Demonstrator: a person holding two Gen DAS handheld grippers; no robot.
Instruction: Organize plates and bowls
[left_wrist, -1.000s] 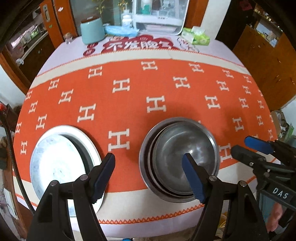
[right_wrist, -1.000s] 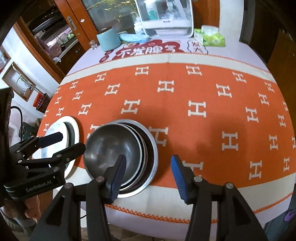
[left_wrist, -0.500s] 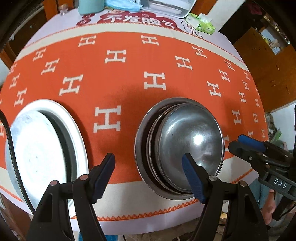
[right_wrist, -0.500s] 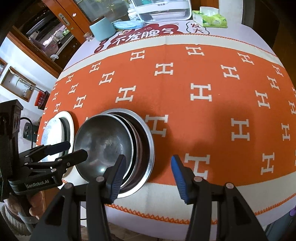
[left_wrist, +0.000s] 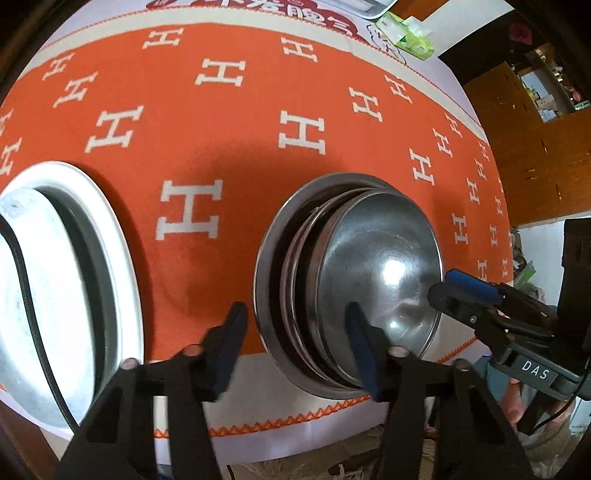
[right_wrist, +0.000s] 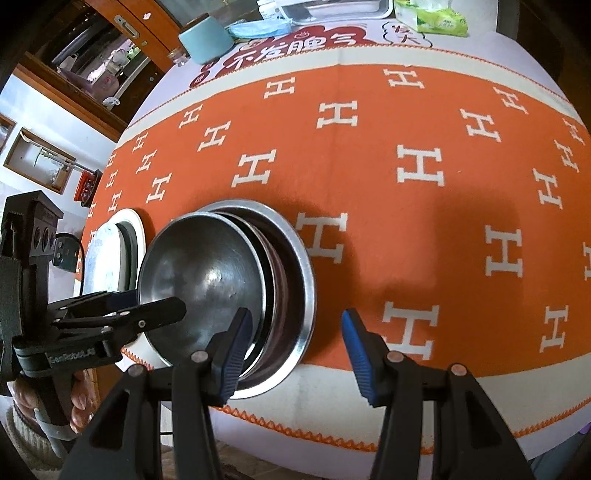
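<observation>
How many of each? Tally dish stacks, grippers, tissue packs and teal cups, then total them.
Steel bowl stack: 1
White plate stack: 1
Grippers: 2 (left gripper, jaws closing astride the bowl rims; right gripper)
Tissue pack: 1
Teal cup: 1
Total: 6

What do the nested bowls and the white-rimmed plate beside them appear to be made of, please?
The nested bowls look like stainless steel: grey, polished, with bright glints and mirror-like reflections. The white-rimmed plate has a smooth, glossy white rim, which suggests ceramic or enamel; its middle looks dull and greyish, so the material stays uncertain.
</observation>
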